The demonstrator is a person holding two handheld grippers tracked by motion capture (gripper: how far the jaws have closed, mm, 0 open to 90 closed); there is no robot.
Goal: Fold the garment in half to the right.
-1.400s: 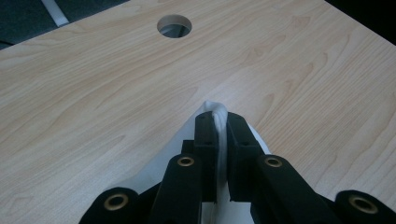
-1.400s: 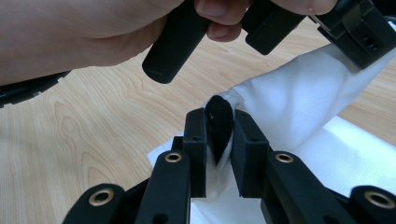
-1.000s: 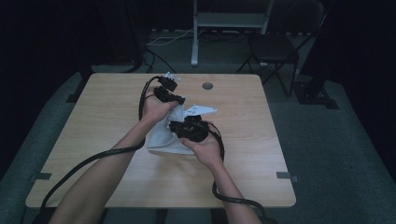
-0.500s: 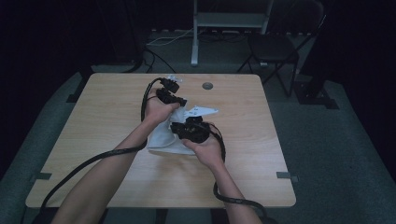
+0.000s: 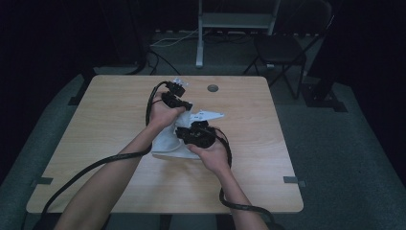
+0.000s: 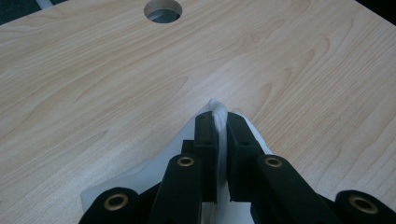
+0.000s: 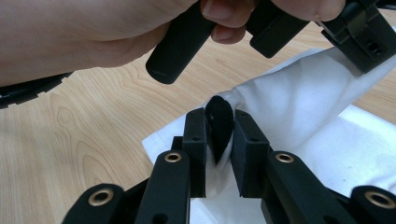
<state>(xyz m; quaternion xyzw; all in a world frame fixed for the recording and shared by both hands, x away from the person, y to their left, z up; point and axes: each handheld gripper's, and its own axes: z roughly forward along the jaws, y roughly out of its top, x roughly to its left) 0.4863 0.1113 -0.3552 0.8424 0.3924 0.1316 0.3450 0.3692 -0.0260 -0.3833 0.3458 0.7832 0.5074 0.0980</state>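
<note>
While both claws pinch the white cloth [image 5: 167, 141], the main risk is a slip. The right claw [image 7: 219, 126], nearest the person, is clamped on a raised fold of the cloth with something small and dark caught in the fold; what it is cannot be told. Beyond it, the left claw [image 6: 218, 123] is pressed together on a thin ridge at the cloth's far edge. The cloth lies mid-surface, part lifted between the claws, the rest flat beneath them. If the hands pull apart unevenly, the thin ridge could likely slide out of the left claw, or the bunched fold could drop from the right. The two claws sit close over the cloth, so one hand [image 7: 93, 32] crowds the other and a cable [image 5: 110, 160] could drag the cloth's near edge. Past the cloth, the surface [image 5: 297, 158] carries a round cable hole [image 5: 213, 88]; farther off stands a chair [image 5: 280, 50], well apart.
</note>
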